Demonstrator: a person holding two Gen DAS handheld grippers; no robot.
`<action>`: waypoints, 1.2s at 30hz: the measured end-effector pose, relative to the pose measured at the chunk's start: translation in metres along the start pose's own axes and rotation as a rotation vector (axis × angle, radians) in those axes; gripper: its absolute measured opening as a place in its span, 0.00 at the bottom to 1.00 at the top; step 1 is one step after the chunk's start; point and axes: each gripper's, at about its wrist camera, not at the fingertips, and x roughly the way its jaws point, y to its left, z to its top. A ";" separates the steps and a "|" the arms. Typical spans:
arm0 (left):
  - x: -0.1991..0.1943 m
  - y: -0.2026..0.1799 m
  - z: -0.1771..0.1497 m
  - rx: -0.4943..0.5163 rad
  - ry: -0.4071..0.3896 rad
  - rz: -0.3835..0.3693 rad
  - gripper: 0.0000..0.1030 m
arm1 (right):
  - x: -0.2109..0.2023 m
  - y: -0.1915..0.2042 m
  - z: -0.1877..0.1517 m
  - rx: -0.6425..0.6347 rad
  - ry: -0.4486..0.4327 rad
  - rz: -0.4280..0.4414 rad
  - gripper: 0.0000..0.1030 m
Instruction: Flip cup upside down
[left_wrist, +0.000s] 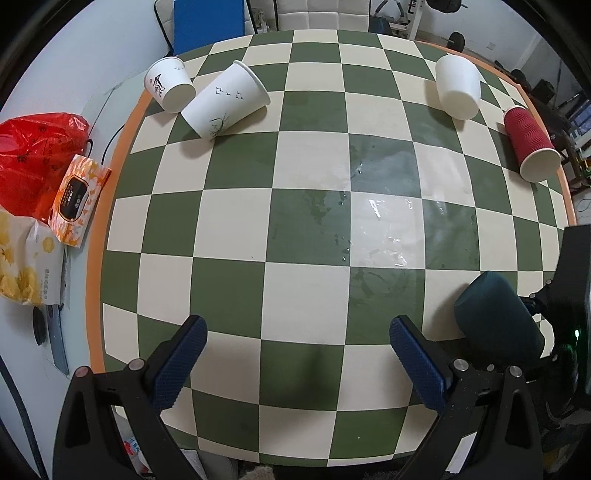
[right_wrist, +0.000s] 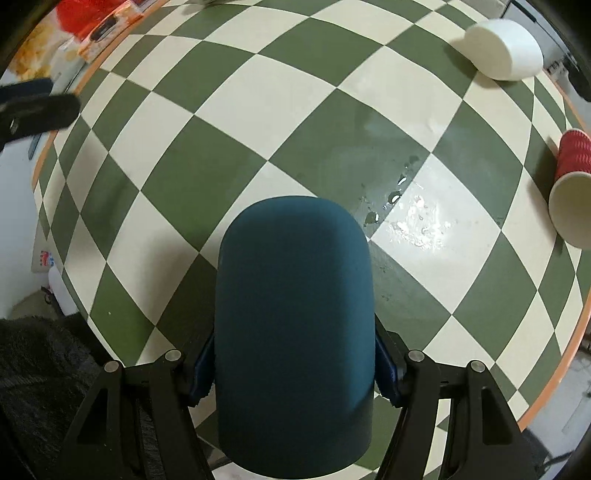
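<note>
My right gripper (right_wrist: 293, 373) is shut on a dark teal cup (right_wrist: 295, 325), which lies between its blue pads with the closed base pointing away, above the checkered table (right_wrist: 229, 147). The same teal cup shows in the left wrist view (left_wrist: 496, 321) at the lower right, held by the right gripper's black body. My left gripper (left_wrist: 297, 332) is open and empty over the near part of the table (left_wrist: 236, 218), its fingers wide apart.
Two printed white paper cups (left_wrist: 171, 85) (left_wrist: 227, 99) lie on their sides at the far left. A plain white cup (left_wrist: 458, 86) (right_wrist: 504, 50) and a red ribbed cup (left_wrist: 530, 144) (right_wrist: 570, 192) lie at the far right. Water (left_wrist: 380, 218) is spilled mid-table. Tissue packs (left_wrist: 79, 199) and a red bag (left_wrist: 33, 155) lie off the left edge.
</note>
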 end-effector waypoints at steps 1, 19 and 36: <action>0.000 0.000 0.000 -0.002 0.001 -0.002 0.99 | -0.001 -0.001 0.000 0.016 0.015 -0.004 0.70; -0.017 -0.008 -0.006 0.022 -0.030 -0.009 0.99 | -0.005 -0.016 0.005 0.130 0.174 0.003 0.84; -0.013 0.000 -0.008 -0.009 -0.009 -0.018 0.99 | -0.025 -0.023 -0.020 0.215 -0.068 -0.016 0.69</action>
